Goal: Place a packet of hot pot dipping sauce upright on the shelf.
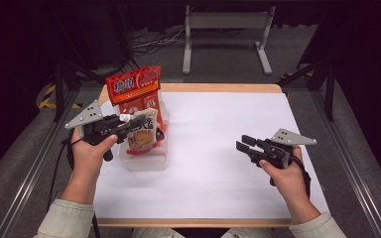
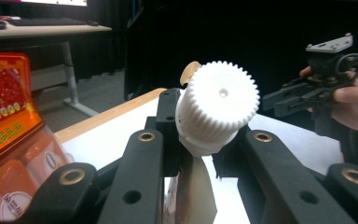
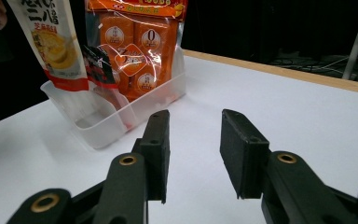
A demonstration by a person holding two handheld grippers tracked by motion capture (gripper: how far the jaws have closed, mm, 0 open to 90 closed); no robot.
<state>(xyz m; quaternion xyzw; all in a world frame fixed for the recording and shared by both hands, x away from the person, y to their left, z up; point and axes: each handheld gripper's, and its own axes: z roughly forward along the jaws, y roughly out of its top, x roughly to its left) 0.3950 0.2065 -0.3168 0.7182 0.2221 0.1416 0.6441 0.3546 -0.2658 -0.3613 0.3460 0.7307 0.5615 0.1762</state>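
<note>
On the left side of the surface (image 1: 218, 148): a clear plastic bin (image 1: 146, 159) stands with a large orange snack bag (image 1: 135, 89) upright in its back part.
Held thing: a spouted pouch (image 1: 143, 135) with a white ribbed cap (image 2: 219, 105) hangs above the front of the bin, just in front of the orange bag.
Left gripper (image 1: 129, 121): jaws clenched on the pouch's neck just below the cap; in the left gripper view the cap sits between the two black jaws and the pouch body droops beneath them.
Right gripper (image 1: 243, 143): jaws parted with nothing between them, held over bare white surface, well apart from the bin and aimed toward it.
Step in hand, as I judge it: the pouch is either going into the bin or coming out of it; the frames do not settle which.
Risk, slipping: the hold is on the narrow neck alone, so the hanging body could swing or twist and the pouch could work loose.
Risk, snagging: the pouch's lower edge looks close to the bin's front wall and the orange bag; a sideways pull could catch either.
Risk, tipping: the bin looks light and the tall bag top-heavy, so dragging could tilt both, since the right gripper is not steadying them.
</note>
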